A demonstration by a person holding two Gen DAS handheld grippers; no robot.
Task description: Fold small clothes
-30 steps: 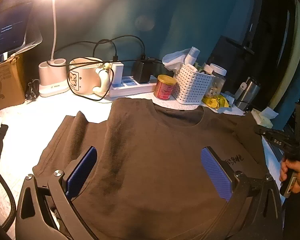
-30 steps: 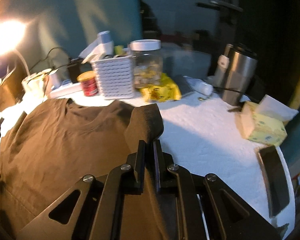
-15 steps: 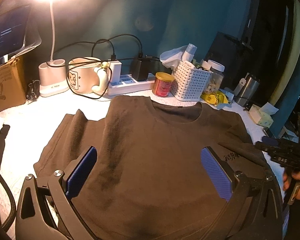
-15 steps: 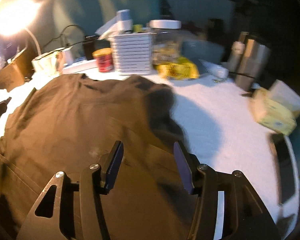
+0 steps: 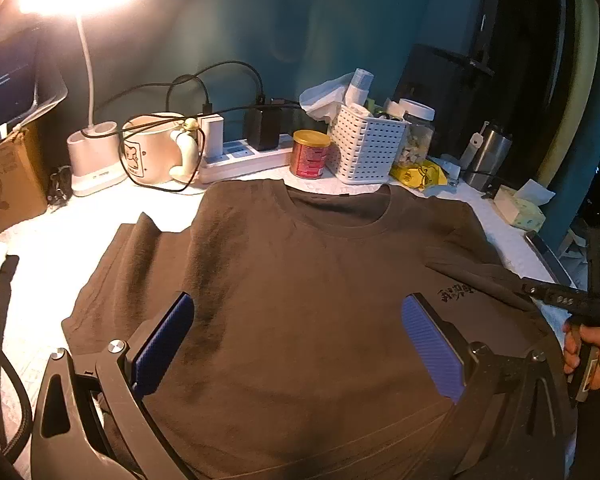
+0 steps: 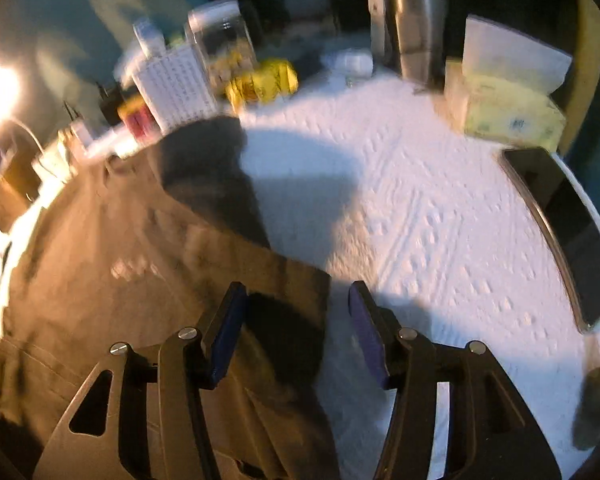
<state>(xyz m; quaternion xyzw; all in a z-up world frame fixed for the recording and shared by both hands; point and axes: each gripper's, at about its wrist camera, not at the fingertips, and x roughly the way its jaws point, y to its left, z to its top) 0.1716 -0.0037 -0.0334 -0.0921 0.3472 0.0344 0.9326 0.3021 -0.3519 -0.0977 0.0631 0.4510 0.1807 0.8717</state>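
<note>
Since a second ago the right gripper [image 6: 296, 336] has let go of the sleeve it had pinched: its jaws have just been opening and now stand wide, straddling the shirt's right edge with nothing clamped. That sleeve lies folded in over the brown T-shirt [image 5: 300, 300], which is spread flat on the white table cover [image 6: 420, 208], collar toward the clutter at the back. The shirt's lower hem is cut off behind both grippers. The left gripper [image 5: 296, 344] hovers over the shirt's middle, jaws spread wide and empty. The right wrist view is smeared with motion, so the white basket [image 5: 370, 148], the red can [image 5: 310, 154] and the steel tumbler [image 6: 416, 20] are hard to make out there. A hand [image 5: 592, 354] shows only partly at the left view's edge.
</note>
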